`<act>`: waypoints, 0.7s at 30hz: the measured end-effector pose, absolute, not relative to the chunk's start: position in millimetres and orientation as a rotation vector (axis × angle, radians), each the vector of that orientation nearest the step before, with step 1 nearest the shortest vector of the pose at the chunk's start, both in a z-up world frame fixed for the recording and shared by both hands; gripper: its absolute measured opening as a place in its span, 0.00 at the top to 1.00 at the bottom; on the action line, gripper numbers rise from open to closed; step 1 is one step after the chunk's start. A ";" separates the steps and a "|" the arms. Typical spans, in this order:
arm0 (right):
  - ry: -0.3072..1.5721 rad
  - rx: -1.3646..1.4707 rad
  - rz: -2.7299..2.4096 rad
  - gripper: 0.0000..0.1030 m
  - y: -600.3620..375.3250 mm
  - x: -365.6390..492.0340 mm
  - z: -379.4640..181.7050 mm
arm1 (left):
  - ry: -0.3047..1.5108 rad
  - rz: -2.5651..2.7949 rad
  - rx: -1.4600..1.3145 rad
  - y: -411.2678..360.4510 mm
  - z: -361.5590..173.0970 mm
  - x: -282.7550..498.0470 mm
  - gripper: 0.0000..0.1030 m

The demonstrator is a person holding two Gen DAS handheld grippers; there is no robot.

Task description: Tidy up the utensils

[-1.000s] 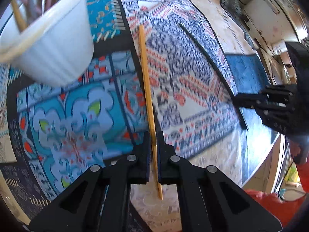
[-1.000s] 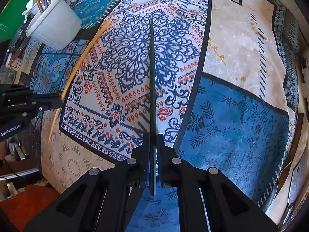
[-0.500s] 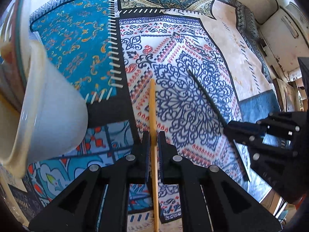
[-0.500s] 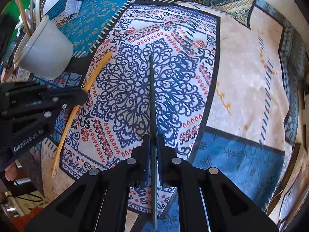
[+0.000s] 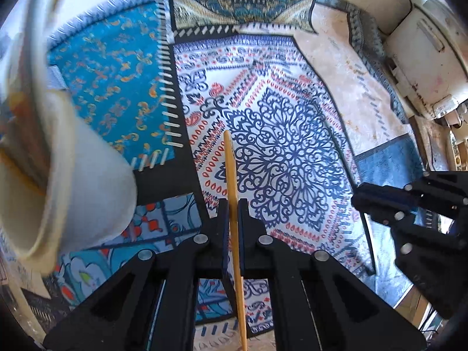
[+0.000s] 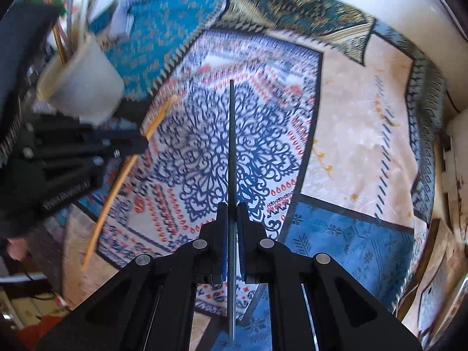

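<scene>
My left gripper is shut on a wooden chopstick that runs forward between its pads and hangs above the cloth. A white cup with several utensils in it looms blurred at the left, close beside that gripper. My right gripper is shut on a thin dark chopstick, held in the air over the blue floral medallion. The right wrist view also shows the left gripper with the wooden chopstick and the white cup at the upper left.
A patchwork tablecloth with blue, teal and beige panels covers the table. A white appliance stands at the far right in the left wrist view. A person's hand shows at the lower left of the right wrist view.
Both grippers have risen and tilted forward with their chopsticks. The left one has closed in on the white cup, which now fills the left edge of its view.
</scene>
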State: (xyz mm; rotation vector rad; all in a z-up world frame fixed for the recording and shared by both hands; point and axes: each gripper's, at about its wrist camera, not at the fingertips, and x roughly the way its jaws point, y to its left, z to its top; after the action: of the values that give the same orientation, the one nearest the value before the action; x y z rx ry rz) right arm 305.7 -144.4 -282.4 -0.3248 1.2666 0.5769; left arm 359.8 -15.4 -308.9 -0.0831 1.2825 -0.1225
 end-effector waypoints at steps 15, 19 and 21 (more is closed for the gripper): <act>1.032 -0.164 0.576 0.95 -166.8 306.1 -186.8 | 0.953 -0.044 -0.061 -1.3 -201.2 285.8 0.99; 0.983 -0.136 0.590 0.96 -160.6 303.0 -169.5 | 0.876 -0.028 -0.074 6.6 -176.4 271.3 0.99; 0.961 -0.127 0.596 0.96 -155.5 304.6 -163.9 | 0.845 -0.024 -0.078 10.5 -165.6 267.4 1.00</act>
State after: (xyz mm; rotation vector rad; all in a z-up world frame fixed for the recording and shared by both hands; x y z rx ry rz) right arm 304.6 -155.5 -163.9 -0.1266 0.9611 0.5959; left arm 267.4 10.5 -165.6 -0.0778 0.8449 -0.0236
